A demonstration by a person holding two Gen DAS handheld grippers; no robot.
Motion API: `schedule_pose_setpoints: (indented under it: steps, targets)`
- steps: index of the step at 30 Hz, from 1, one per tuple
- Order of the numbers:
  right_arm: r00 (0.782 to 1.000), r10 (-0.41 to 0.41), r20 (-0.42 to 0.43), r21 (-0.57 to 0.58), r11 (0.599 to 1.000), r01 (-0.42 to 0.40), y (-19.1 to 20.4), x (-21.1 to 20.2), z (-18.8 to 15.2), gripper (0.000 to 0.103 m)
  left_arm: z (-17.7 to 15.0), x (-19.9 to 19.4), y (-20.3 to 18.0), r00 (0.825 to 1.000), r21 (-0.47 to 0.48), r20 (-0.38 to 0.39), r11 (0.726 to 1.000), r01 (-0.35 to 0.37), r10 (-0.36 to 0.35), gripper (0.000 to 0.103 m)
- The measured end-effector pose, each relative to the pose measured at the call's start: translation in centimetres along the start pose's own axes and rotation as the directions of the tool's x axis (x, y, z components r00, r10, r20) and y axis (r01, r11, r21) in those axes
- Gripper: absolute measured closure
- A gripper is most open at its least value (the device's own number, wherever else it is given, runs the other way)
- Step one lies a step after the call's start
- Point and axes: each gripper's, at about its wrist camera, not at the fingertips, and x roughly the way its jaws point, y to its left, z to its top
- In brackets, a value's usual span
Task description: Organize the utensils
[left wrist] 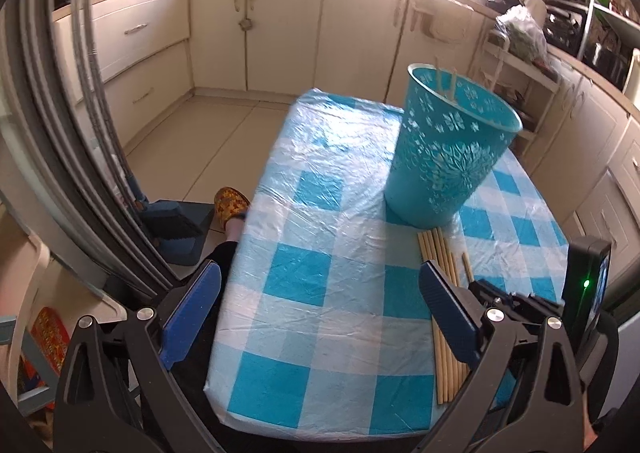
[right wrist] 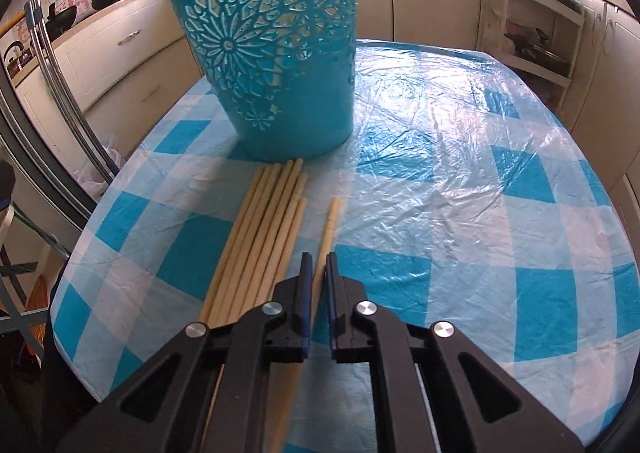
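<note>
A teal cut-out basket (left wrist: pixel 444 149) stands on the blue-and-white checked table (left wrist: pixel 320 213), with two chopsticks (left wrist: pixel 446 87) sticking up inside it. It also shows in the right wrist view (right wrist: pixel 276 53). Several pale chopsticks (right wrist: pixel 260 229) lie side by side just in front of the basket. My right gripper (right wrist: pixel 318 265) is shut on a single chopstick (right wrist: pixel 329 229) lying apart to the right of the bundle. My left gripper (left wrist: pixel 320 293) is open and empty, above the table's near left part; the bundle (left wrist: pixel 438 253) is by its right finger.
Cream kitchen cabinets (left wrist: pixel 280 33) line the back and right walls. A white shelf rack (right wrist: pixel 532 25) stands behind the table on the right. A slippered foot (left wrist: pixel 230 207) and a dustpan (left wrist: pixel 180 229) are on the floor at the left of the table.
</note>
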Motion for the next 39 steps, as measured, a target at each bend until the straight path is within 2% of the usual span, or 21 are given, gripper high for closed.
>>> schedule_pose_setpoints:
  steps: [3, 7, 11, 15, 26, 31, 33, 34, 36, 37, 39]
  targets:
    - [1.0, -0.017, 0.012, 0.002, 1.0, 0.017, -1.3, -0.7, -0.9, 0.097, -0.3, 2.1, -1.8, 0.998, 0.063, -0.059, 0.998, 0.018, -0.014, 0.008]
    - [0.999, -0.025, 0.025, 0.043, 0.999, 0.024, -3.4, -1.2, -1.4, 0.097, -0.3, 5.2, -4.0, 0.991, 0.098, -0.127, 0.994, 0.048, -0.036, 0.008]
    - [0.999, 0.0, 0.04, 0.078, 0.997, -0.003, -4.8, -1.2, -1.6, 0.097, 0.0, 7.9, -5.4, 0.985, 0.103, -0.169, 0.993, 0.051, -0.033, 0.008]
    - [0.998, 0.026, 0.05, 0.099, 0.995, -0.031, -5.1, -1.2, -1.7, 0.097, 0.1, 10.3, -6.4, 0.979, 0.122, -0.203, 0.992, 0.025, 0.0, 0.008]
    - [0.994, 0.089, 0.058, 0.146, 0.984, -0.097, -6.4, -1.3, -1.8, 0.097, 0.0, 12.6, -7.2, 0.969, 0.151, -0.235, 0.988, -0.045, 0.08, 0.008]
    - [0.994, 0.097, 0.058, 0.152, 0.983, -0.105, -6.5, -1.3, -1.9, 0.097, 0.3, 12.9, -7.5, 0.972, 0.16, -0.223, 0.986, -0.038, 0.073, 0.01]
    - [0.994, 0.096, 0.059, 0.151, 0.983, -0.104, -6.5, -1.3, -1.9, 0.097, 0.6, 12.9, -7.9, 0.976, 0.176, -0.211, 0.984, -0.012, 0.05, 0.024]
    - [0.994, 0.096, 0.059, 0.151, 0.983, -0.104, -6.5, -1.3, -1.9, 0.097, 0.8, 13.0, -8.1, 0.978, 0.182, -0.209, 0.983, 0.01, 0.028, 0.028]
    - [0.994, 0.092, 0.057, 0.145, 0.984, -0.099, -6.5, -1.3, -1.9, 0.097, 0.7, 12.8, -8.7, 0.979, 0.203, -0.202, 0.978, 0.039, 0.003, 0.048]
    - [0.995, 0.088, 0.056, 0.142, 0.985, -0.095, -6.5, -1.4, -1.9, 0.097, 0.6, 12.6, -8.9, 0.98, 0.222, -0.198, 0.973, 0.062, -0.017, 0.053]
    - [0.995, 0.082, 0.052, 0.137, 0.987, -0.089, -6.4, -1.4, -1.9, 0.097, 0.3, 12.2, -9.3, 0.98, 0.254, -0.194, 0.962, 0.095, -0.046, 0.071]
